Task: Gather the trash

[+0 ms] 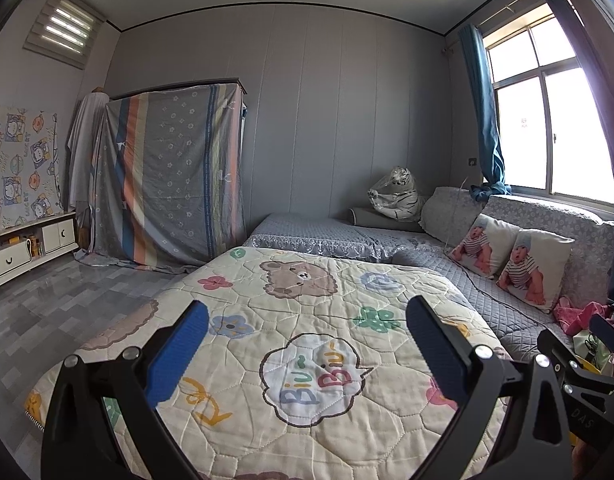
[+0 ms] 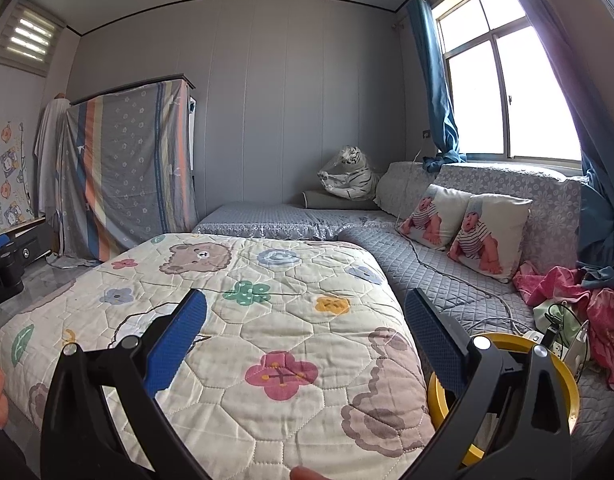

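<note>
Both grippers are hovering over the cartoon quilt [image 1: 307, 340], the left gripper [image 1: 307, 354] and the right gripper [image 2: 305, 346] each with fingers spread wide, holding nothing. The yellow bin [image 2: 563, 376] is sitting just right of the quilt, on the grey sofa cover [image 2: 447, 272]. No trash is showing on the quilt. Risk: the clutter pile [image 2: 563, 320] beyond the bin is mixing cables and a plug, so 1 careless grab is likely snagging a cord instead of trash.

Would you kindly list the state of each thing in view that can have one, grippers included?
Left hand-held gripper: open, empty, over the quilt.
Right hand-held gripper: open, empty.
Quilt: spread flat on the bed.
Yellow bin: upright by the bed, contents hidden.
Baby pillows: leaning against the sofa back.
Curtain: drawn aside.
Wardrobe cloth: draped over, covering it.
Pink cloth: crumpled.
</note>
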A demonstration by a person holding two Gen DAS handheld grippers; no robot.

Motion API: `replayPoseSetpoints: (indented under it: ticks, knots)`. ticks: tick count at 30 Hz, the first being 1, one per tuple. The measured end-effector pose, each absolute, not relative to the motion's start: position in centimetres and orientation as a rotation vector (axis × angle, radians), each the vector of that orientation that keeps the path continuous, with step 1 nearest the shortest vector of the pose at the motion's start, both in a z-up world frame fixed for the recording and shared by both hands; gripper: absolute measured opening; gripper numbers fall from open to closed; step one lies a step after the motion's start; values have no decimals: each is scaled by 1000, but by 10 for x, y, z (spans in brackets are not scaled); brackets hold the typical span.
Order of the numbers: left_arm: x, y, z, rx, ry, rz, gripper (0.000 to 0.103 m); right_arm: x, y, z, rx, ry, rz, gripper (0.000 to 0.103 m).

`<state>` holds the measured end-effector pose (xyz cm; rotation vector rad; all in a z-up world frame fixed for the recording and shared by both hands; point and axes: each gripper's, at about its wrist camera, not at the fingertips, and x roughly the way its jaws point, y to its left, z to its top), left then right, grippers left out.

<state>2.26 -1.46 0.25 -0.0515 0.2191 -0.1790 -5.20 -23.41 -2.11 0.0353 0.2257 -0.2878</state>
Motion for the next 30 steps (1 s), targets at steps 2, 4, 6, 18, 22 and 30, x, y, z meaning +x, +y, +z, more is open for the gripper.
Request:
replayPoseSetpoints:
  ticks: [2, 4, 6, 18, 22, 30]
  knots:
    - [23, -15, 3, -49, 219, -179, 95, -52, -235, -22, 40, 227, -286, 95]
    - [23, -15, 3, -50, 218, -182, 95, -52, -235, -22, 39, 229, -289, 95]
    - [24, -15, 2, -50, 219, -183, 95, -51, -235, -23, 46, 233, -287, 95]
    - [25, -15, 1, -49, 222, -191, 95, -50, -238, -24, 50, 233, -282, 95]
    - [26, -16, 2, -48, 228, -191, 95, -50, -238, -24, 54, 236, -283, 95]
    - [26, -16, 1, -47, 230, -190, 95, -48, -238, -27, 59, 243, -285, 95]
